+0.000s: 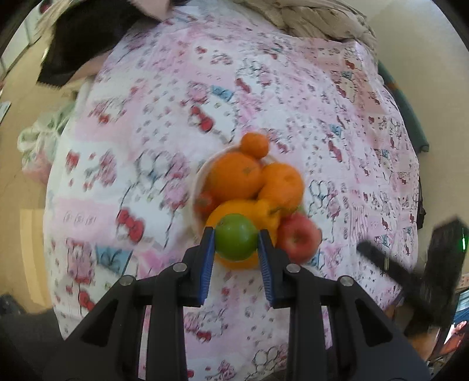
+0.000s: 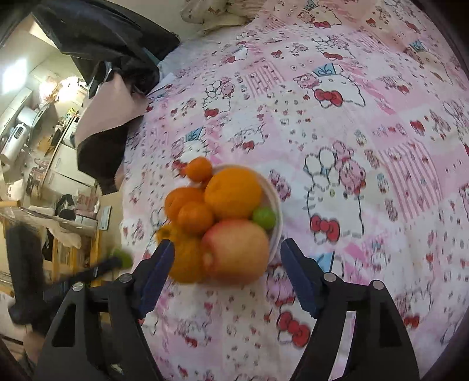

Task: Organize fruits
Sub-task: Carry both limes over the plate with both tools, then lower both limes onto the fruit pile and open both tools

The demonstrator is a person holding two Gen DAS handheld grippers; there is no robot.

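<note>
A white bowl (image 1: 199, 175) (image 2: 275, 202) heaped with fruit sits on a pink patterned bedsheet. It holds big oranges (image 1: 236, 177) (image 2: 233, 193), a small mandarin (image 1: 255, 145) (image 2: 199, 168), a red apple (image 1: 299, 236) (image 2: 234, 253) and a small green fruit (image 2: 263, 217). My left gripper (image 1: 236, 243) is shut on a round green fruit (image 1: 236, 237), held just above the near side of the pile. My right gripper (image 2: 228, 249) is open over the bowl. The red apple lies between and below its blue pads (image 2: 164, 263), and they do not touch it.
The bedsheet (image 2: 351, 132) spreads wide to the right and far side. A dark garment (image 2: 105, 58) lies at the bed's far left, a beige blanket (image 1: 316, 20) at the head. The bed edge drops to a cluttered floor on the left (image 2: 44, 146).
</note>
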